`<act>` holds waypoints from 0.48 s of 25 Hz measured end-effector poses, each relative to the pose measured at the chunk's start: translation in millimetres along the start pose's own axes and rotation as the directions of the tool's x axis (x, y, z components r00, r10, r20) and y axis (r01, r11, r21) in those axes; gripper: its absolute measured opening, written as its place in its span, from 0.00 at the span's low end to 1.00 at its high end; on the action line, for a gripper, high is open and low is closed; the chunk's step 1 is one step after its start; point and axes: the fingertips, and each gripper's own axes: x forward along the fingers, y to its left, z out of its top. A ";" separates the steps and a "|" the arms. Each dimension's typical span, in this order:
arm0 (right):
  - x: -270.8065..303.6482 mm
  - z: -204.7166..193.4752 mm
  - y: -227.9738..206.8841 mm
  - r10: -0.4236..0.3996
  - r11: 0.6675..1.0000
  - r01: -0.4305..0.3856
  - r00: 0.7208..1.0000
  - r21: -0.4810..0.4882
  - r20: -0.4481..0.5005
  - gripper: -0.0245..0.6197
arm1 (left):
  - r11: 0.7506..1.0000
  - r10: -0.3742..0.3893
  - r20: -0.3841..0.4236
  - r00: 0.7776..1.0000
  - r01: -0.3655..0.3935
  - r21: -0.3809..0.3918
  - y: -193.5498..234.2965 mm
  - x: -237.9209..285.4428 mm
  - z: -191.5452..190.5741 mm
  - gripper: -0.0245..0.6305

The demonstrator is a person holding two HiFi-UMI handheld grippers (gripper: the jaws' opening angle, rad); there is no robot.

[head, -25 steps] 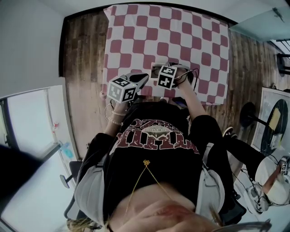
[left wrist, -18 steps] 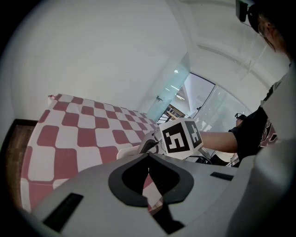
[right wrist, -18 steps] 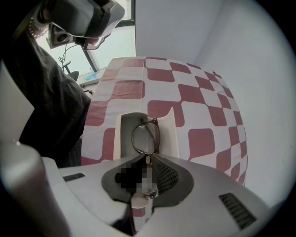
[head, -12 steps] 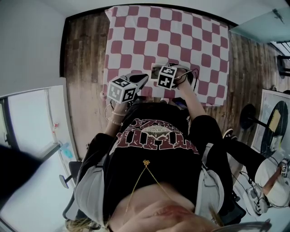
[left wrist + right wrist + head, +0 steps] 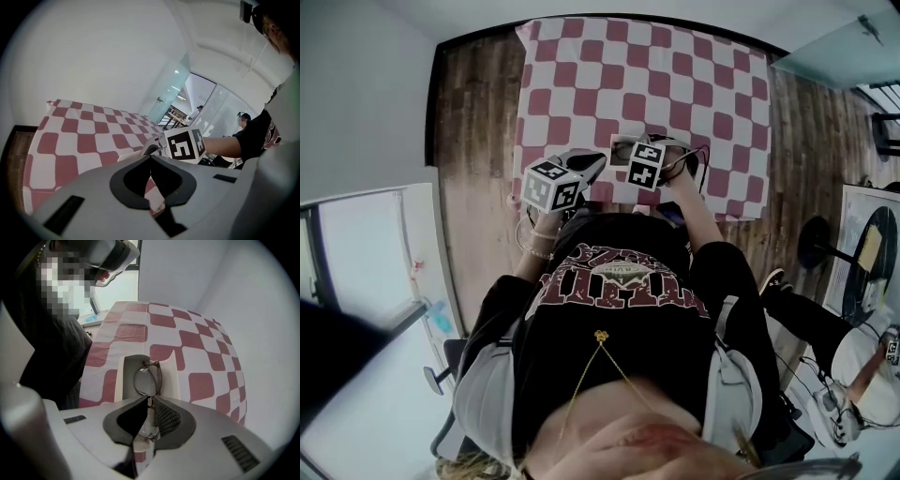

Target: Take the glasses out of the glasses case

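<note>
I see the checkered cloth spread over the table, with both grippers low at its near edge. My left gripper has its fingers pressed together on nothing, close beside my right gripper. The open white case lies on the cloth just ahead of the right gripper. That gripper pinches the glasses at the bridge, one lens standing over the case's hollow. I cannot tell whether they touch it.
</note>
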 end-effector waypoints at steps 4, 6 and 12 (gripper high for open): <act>-2.8 0.5 1.5 -0.026 1.000 0.026 1.000 -0.003 0.005 0.12 | 1.000 0.002 0.003 1.000 -0.002 0.004 -0.6 -1.9 0.6 0.05; -5.3 2.1 3.6 -0.034 0.999 0.034 0.999 0.002 0.013 0.12 | 1.000 0.003 0.004 1.000 -0.003 0.007 -1.6 -4.6 0.0 0.05; -9.4 -0.1 2.8 -0.058 0.998 0.057 0.998 0.016 0.032 0.09 | 1.000 0.003 0.002 1.000 -0.003 0.008 -1.9 -2.6 0.0 0.05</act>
